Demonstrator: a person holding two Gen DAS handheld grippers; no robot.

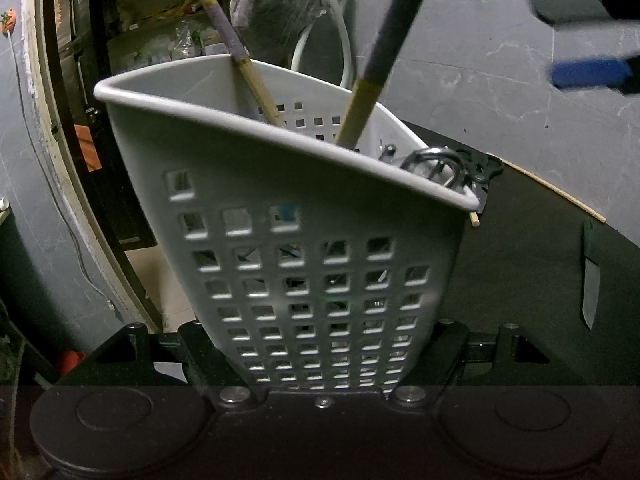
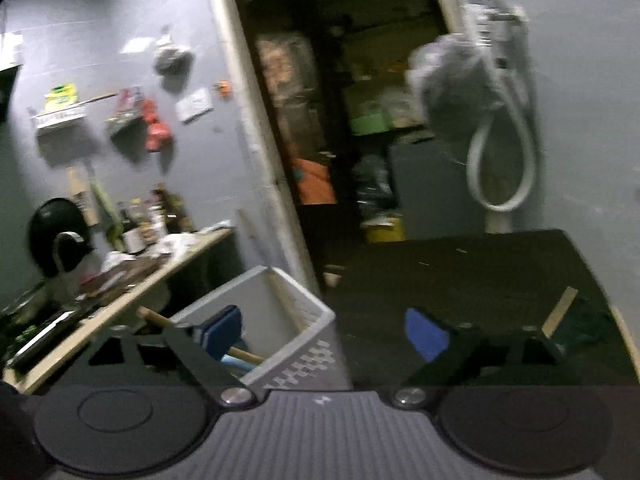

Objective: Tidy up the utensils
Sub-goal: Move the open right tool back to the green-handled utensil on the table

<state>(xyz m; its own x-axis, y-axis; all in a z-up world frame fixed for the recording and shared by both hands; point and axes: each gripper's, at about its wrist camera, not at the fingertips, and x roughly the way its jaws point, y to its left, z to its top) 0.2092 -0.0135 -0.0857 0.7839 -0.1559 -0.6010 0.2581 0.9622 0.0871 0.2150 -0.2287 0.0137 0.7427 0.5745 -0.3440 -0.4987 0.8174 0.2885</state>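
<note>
A grey perforated utensil holder (image 1: 280,184) fills the left wrist view, tilted, with my left gripper (image 1: 324,344) shut on its lower walls. Two wooden-handled utensils (image 1: 224,28) (image 1: 392,40) stand in it, and a black metal tool (image 1: 440,164) rests at its right corner. My right gripper (image 1: 580,36) shows blurred at the upper right. In the right wrist view my right gripper (image 2: 324,336) is open, its blue pads (image 2: 424,336) wide apart and pressing on nothing. The holder (image 2: 288,312) sits just beyond its left finger, a wooden handle (image 2: 244,354) showing inside.
The holder is over a dark table (image 2: 460,272). A knife (image 1: 590,280) and a thin wooden stick (image 1: 560,194) lie on its right part. A cluttered counter (image 2: 120,304) with bottles runs along the left wall. A dark doorway, a hanging bag (image 2: 452,92) and a hose are behind.
</note>
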